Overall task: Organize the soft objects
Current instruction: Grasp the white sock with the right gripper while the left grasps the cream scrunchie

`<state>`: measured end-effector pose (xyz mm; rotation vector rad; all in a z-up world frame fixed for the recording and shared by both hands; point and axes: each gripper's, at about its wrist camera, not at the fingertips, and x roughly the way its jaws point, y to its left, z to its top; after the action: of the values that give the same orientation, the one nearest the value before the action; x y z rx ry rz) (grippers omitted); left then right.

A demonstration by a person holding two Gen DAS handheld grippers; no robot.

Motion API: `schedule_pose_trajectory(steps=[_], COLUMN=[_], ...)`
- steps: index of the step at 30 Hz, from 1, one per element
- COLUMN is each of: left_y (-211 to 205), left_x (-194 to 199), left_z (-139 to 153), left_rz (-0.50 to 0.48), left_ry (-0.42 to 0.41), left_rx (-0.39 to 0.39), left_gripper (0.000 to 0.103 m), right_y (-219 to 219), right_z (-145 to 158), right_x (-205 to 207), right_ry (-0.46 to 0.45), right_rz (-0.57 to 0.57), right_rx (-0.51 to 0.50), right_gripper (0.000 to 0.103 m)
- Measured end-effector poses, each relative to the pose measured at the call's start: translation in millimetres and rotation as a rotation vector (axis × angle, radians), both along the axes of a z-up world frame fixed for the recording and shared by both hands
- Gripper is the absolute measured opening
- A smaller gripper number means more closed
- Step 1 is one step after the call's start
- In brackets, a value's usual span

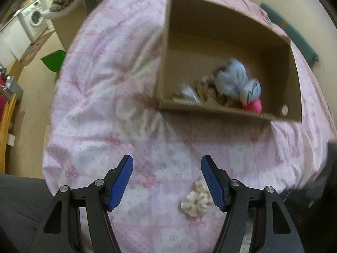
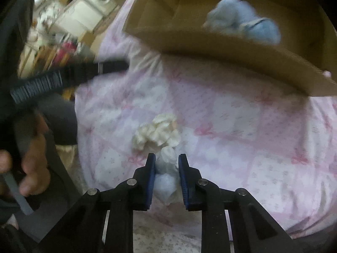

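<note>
A cardboard box (image 1: 210, 113) lies on a pink patterned bedspread (image 1: 105, 84). Inside it are a pale blue plush toy (image 1: 238, 82) with a pink part and some beige items. My left gripper (image 1: 167, 164) is open and empty above the bedspread; a cream scrunchie (image 1: 195, 200) lies just inside its right finger. My right gripper (image 2: 167, 160) is shut on a white soft object (image 2: 167, 168) and holds it above the bedspread. The cream scrunchie (image 2: 157, 131) lies just beyond it. The box (image 2: 221, 48) and the blue plush (image 2: 244, 21) show at the top.
The bed's edge falls away at the left to a tiled floor (image 1: 35, 88) with a green dustpan (image 1: 53, 60) and a washing machine (image 1: 34, 20). The person's hand (image 2: 31, 154) and the other gripper (image 2: 63, 78) are at the left of the right wrist view.
</note>
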<state>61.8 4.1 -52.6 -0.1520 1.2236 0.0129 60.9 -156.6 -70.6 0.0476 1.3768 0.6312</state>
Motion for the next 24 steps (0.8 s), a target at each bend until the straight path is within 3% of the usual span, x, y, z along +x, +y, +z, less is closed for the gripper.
schedule_pose_trajectory(steps=[8,15,17,19,21,23,24], left_y=[-41.7,-67.8,-69.2,-69.3,-67.0,-64.6,-62.5], left_x=[-4.9,-8.9,-9.0,-8.4,-7.0,-6.2,-5.8], left_z=[-27.0,-58.4,-62.7,-65.8,-66.7,-67.0,-67.3], left_rz=[-0.165,-0.256,-0.258,-0.254,-0.242,-0.23,-0.224], left_ry=[0.112,0.212,0.221,0.228,0.223,0.215,0.218], left_rx=[-0.015,0.007,0.018,0.021,0.021,0.028,0.024], left_gripper=[0.064,0.062,0.049,0.048,0.04,0.017,0.013], right_y=[-59.6,-67.3,-65.7,-61.9,-58.1,-54.8,-54.3], right_z=[23.3,21.1,21.3,19.2,17.7,16.6,16.1], right_x=[22.7,28.3,26.0,25.9,24.9,25.0,24.8], right_ry=[-0.074,-0.065,-0.062,-0.061,-0.06,-0.061,-0.062], right_rz=[-0.281,-0.326,-0.319,-0.313,-0.305,-0.297,-0.295], right_rx=[0.064,0.058,0.051,0.05,0.05,0.046,0.045], right_gripper=[0.024,0.024,0.024,0.024,0.024,0.024,0.024])
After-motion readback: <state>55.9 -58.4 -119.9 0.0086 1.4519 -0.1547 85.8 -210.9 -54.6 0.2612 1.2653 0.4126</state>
